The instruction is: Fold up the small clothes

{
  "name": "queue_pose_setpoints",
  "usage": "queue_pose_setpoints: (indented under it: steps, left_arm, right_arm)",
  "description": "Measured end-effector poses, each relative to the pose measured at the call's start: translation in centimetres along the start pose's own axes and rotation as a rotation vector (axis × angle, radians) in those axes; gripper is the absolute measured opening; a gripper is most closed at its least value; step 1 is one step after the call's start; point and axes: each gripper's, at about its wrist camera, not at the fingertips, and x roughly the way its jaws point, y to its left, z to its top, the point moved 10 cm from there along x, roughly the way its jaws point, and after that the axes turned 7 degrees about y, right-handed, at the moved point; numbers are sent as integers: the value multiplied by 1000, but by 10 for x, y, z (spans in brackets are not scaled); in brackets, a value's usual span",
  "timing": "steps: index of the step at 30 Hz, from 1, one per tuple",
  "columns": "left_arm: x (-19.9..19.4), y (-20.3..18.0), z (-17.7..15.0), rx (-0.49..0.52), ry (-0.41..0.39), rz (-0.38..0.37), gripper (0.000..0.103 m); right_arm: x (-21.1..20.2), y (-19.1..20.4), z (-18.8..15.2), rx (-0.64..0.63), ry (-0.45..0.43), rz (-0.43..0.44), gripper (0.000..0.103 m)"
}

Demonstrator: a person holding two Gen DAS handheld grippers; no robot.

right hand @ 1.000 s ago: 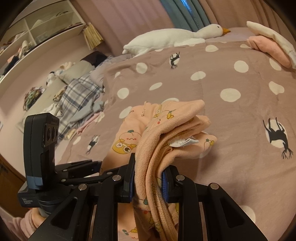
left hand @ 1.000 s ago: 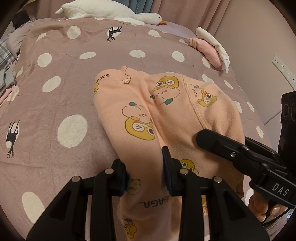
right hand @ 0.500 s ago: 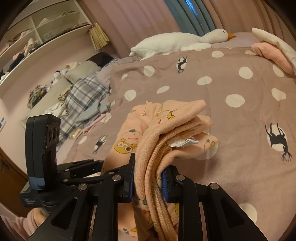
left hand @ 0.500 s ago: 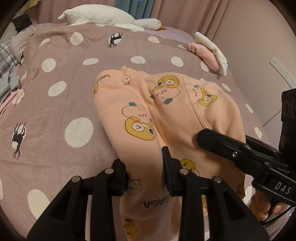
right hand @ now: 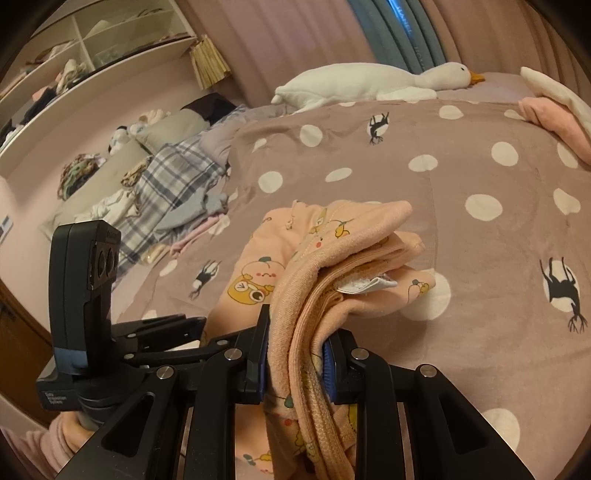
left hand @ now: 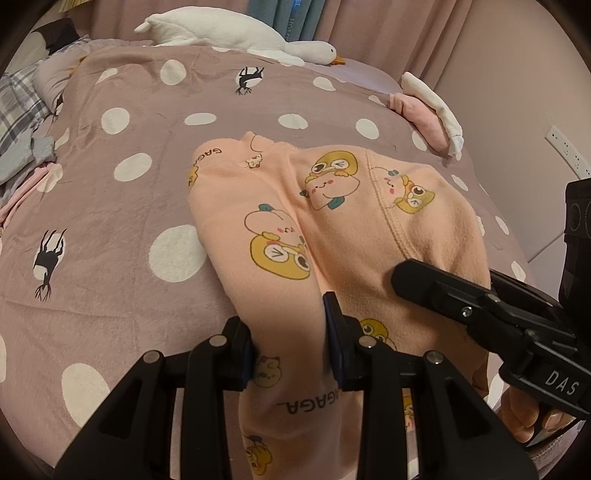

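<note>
A small peach garment with cartoon prints (left hand: 332, 229) lies partly folded on the polka-dot bedspread (left hand: 110, 221). My left gripper (left hand: 290, 343) is shut on its near fold. My right gripper (right hand: 295, 354) is shut on several bunched layers of the same garment (right hand: 332, 266), with a white label showing. The right gripper also shows in the left wrist view (left hand: 480, 306), over the garment's right side. The left gripper shows at the left of the right wrist view (right hand: 147, 332).
A white goose plush (left hand: 236, 33) lies at the far edge of the bed. Folded pink and white clothes (left hand: 432, 110) sit at the far right. A pile of plaid and grey clothes (right hand: 173, 184) lies at the left. Shelves (right hand: 74, 55) line the wall.
Both grippers keep their hold on the garment. Both views have shifted slightly, showing more of the far end of the bed and the curtains.
</note>
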Motion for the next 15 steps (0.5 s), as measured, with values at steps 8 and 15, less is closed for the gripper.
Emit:
queue_pose_setpoints:
  steps: [8,15]
  left_arm:
    - [-4,8,-1,-22,-13,0,32]
    - [-5,11,0,-33,-18,-5,32]
  right_arm:
    - [6,11,2,-24,11,-4,25]
    - [9,16,4,-46,19,-14,25]
